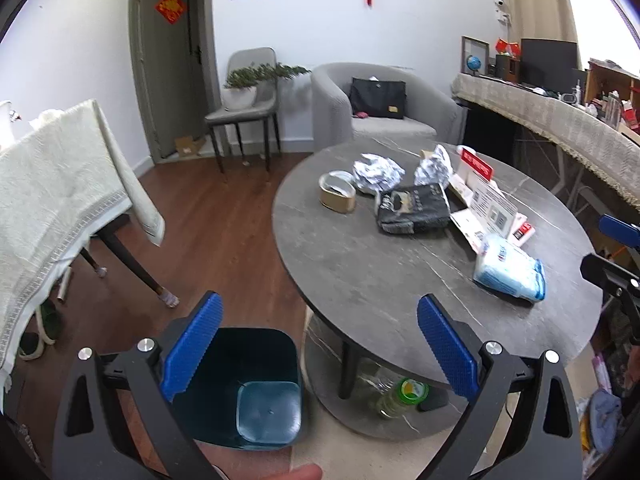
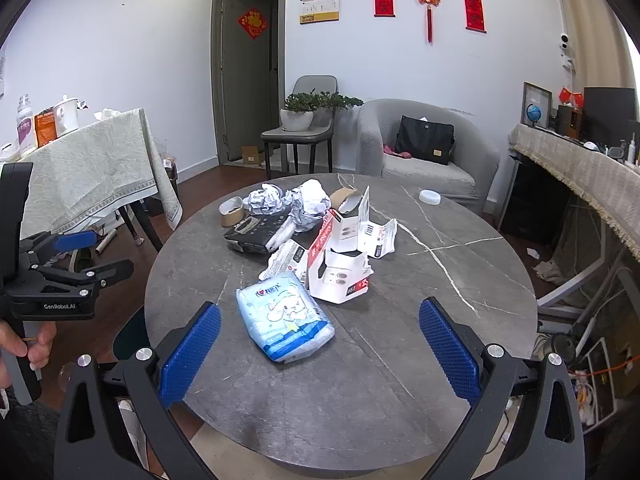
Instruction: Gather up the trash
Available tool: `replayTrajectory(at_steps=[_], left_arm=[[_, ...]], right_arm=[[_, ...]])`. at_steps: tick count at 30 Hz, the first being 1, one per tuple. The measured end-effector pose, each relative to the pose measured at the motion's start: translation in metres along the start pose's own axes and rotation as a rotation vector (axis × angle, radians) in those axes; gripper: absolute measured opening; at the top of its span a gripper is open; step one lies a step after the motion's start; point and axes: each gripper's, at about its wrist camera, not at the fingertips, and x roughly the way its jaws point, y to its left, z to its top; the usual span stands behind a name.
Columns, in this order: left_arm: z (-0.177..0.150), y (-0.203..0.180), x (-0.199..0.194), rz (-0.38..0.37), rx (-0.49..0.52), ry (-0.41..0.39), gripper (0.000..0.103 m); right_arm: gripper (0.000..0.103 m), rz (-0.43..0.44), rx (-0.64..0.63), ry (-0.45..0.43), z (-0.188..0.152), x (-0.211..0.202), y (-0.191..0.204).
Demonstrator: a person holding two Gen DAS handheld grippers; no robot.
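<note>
Where the dark wood floor (image 1: 224,220) runs under a cloth-draped side table (image 1: 52,200) on the left: white walls, a grey door (image 1: 168,76), a chair carrying a potted plant (image 1: 244,92), a grey armchair (image 1: 360,120) with a black bag.

Round grey stone table (image 2: 400,340) in the middle, littered. From left to right there: a tape roll (image 2: 232,210), crumpled foil wads (image 2: 266,200), a black packet (image 2: 256,232), torn white-and-red cardboard packaging (image 2: 344,268), a small white lid (image 2: 430,197); nearest, a blue-white tissue pack (image 2: 284,320) (flat, just ahead of the right gripper (image 2: 320,350)).

Left gripper (image 1: 318,350) spread wide, empty, above an empty dark teal bin (image 1: 256,384) on the floor beside the table's edge. Right gripper likewise spread, grasping nothing, over the tabletop. Cluttered covered counter (image 2: 580,172) at far right.
</note>
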Motion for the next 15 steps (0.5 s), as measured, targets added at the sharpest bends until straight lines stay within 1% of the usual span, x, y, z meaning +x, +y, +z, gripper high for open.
replayTrajectory(at_steps=[4, 7, 11, 15], left_arm=[[-0.002, -0.004, 0.003, -0.028, 0.033, -0.001, 0.099], [-0.001, -0.012, 0.004, -0.091, 0.066, -0.003, 0.099], [0.002, -0.025, 0.005, -0.209, 0.097, -0.013, 0.099], [0.002, -0.045, 0.012, -0.274, 0.150, -0.011, 0.099]], right_arm=[[0.100, 0.007, 0.001, 0.002, 0.003, 0.000, -0.006], [0.100, 0.020, 0.015, 0.005, 0.005, 0.001, -0.012], [0.100, 0.042, 0.023, 0.017, 0.009, 0.006, -0.016], [0.100, 0.061, 0.038, 0.033, 0.011, 0.012, -0.023]])
